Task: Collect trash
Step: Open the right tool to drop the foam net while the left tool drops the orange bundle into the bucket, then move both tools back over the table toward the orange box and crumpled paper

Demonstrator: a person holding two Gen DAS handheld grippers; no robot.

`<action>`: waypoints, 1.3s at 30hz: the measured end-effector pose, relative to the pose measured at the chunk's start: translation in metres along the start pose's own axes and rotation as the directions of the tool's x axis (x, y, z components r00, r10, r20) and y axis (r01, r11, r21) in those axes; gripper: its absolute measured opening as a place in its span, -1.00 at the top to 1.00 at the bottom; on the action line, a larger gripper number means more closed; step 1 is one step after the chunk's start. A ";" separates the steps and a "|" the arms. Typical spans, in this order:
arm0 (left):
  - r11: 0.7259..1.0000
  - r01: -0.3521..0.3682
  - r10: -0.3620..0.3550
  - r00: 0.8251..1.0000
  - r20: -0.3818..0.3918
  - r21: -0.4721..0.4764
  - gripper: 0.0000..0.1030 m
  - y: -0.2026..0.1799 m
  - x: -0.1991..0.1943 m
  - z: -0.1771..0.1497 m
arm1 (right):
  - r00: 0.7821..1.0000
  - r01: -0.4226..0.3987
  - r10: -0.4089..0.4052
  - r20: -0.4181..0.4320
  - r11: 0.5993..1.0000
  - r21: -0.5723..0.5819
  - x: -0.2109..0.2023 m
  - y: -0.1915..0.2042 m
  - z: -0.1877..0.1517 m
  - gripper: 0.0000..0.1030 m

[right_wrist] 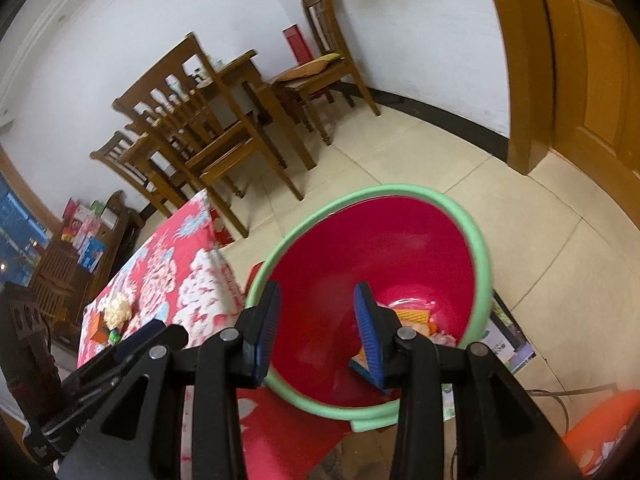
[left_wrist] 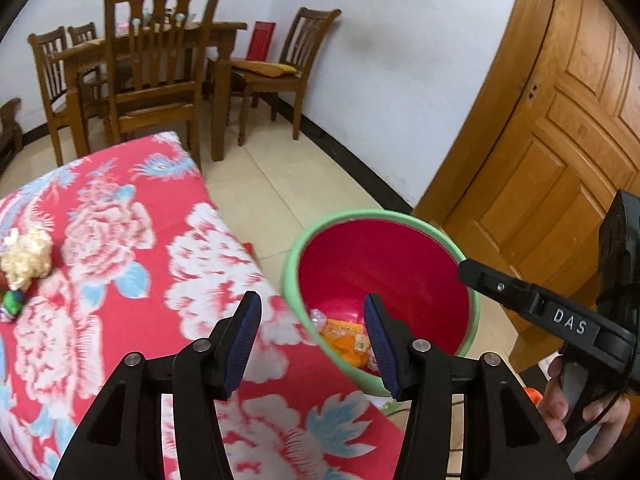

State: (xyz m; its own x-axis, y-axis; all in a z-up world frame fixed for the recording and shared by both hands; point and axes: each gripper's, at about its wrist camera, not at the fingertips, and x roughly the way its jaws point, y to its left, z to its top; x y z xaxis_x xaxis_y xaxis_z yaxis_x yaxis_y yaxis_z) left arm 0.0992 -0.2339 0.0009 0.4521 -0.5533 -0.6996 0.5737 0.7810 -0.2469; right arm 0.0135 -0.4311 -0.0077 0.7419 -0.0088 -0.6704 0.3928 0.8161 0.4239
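Observation:
A red bin with a green rim (left_wrist: pixel 304 240) stands on the floor beside a table under a red floral cloth (left_wrist: pixel 132 232). Orange and clear wrappers (left_wrist: pixel 344 340) lie at the bottom of the bin. My left gripper (left_wrist: pixel 312 320) hangs open over the table's edge and the bin's near rim, with nothing between its blue pads. My right gripper (right_wrist: pixel 318 320) is open too, above the bin (right_wrist: pixel 400 191) and its wrappers (right_wrist: pixel 416 316), and holds nothing. On the cloth lie a crumpled cream paper ball (left_wrist: pixel 26 258) (right_wrist: pixel 118 310) and a small green piece (left_wrist: pixel 12 302) (right_wrist: pixel 114 335).
A hand (left_wrist: pixel 580 412) holds the right gripper (left_wrist: pixel 468 273) over the bin's right rim. A wooden dining table and chairs (left_wrist: pixel 152 64) stand behind, and a wooden door (left_wrist: pixel 560 140) is on the right. Papers (right_wrist: pixel 508 344) and an orange object (right_wrist: pixel 600 428) lie on the tiled floor.

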 end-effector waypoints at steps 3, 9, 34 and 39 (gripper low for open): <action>0.999 -0.030 0.030 0.999 0.022 -0.015 -0.06 0.013 -0.015 0.000 | 1.000 -0.022 0.022 -0.006 0.999 -0.035 0.000 0.016 -0.002 0.22; 0.992 -0.105 0.109 0.992 0.060 -0.065 -0.06 0.049 -0.044 -0.001 | 0.996 -0.083 0.079 -0.042 0.991 -0.108 0.007 0.058 -0.011 0.22; 0.874 -0.375 0.412 0.909 0.064 -0.309 -0.06 0.226 -0.105 -0.005 | 0.963 -0.250 0.198 -0.182 0.907 -0.338 0.070 0.224 -0.032 0.07; 0.856 -0.394 0.427 0.904 0.026 -0.333 -0.06 0.248 -0.090 -0.005 | 0.959 -0.260 0.201 -0.201 0.906 -0.335 0.087 0.239 -0.033 0.07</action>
State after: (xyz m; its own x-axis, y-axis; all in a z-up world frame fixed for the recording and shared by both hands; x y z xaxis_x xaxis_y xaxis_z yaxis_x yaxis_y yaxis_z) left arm 0.1970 0.0111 -0.0005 0.6714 -0.1746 -0.7202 0.0854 0.9836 -0.1589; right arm 0.1536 -0.2173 0.0154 0.6814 0.2716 -0.6797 -0.0191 0.9349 0.3544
